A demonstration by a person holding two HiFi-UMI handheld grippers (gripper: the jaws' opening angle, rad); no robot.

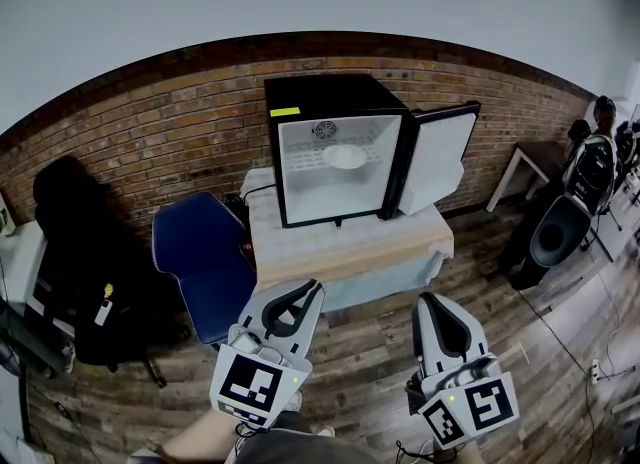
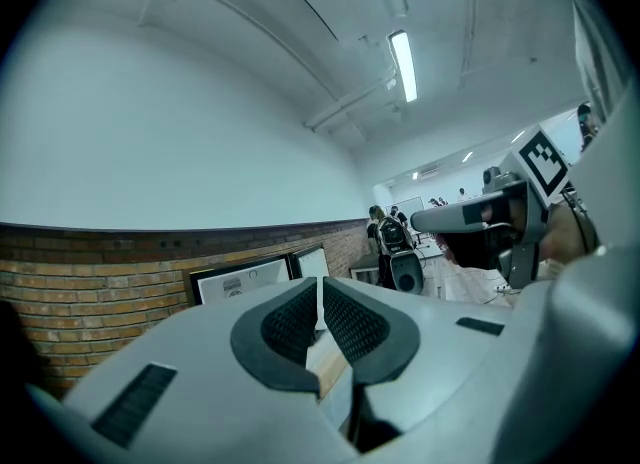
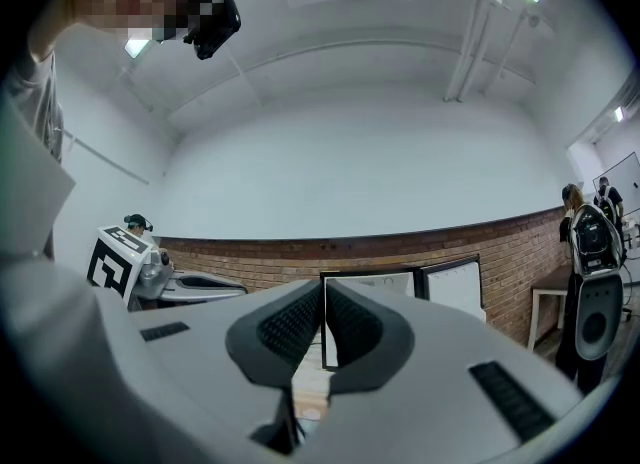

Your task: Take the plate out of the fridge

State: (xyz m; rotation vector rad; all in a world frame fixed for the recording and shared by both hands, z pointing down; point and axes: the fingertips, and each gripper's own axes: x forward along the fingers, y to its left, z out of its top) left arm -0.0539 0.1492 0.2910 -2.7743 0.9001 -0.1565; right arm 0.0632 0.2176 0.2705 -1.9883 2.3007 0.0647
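At the far left a black chair (image 1: pixel 75 222) is sitting beside a blue chair (image 1: pixel 200 252), and I am holding the left gripper (image 1: pixel 305 290) low in front of the table (image 1: pixel 340 252), its jaws pressed together on nothing. On that table the black fridge (image 1: pixel 320 102) is standing with its door (image 1: pixel 440 157) hanging open to the right, and the white plate (image 1: pixel 344 157) is lying on the shelf inside, well apart from both grippers. I am holding the right gripper (image 1: pixel 432 304) level with the left one, its jaws likewise closed and gripping nothing.
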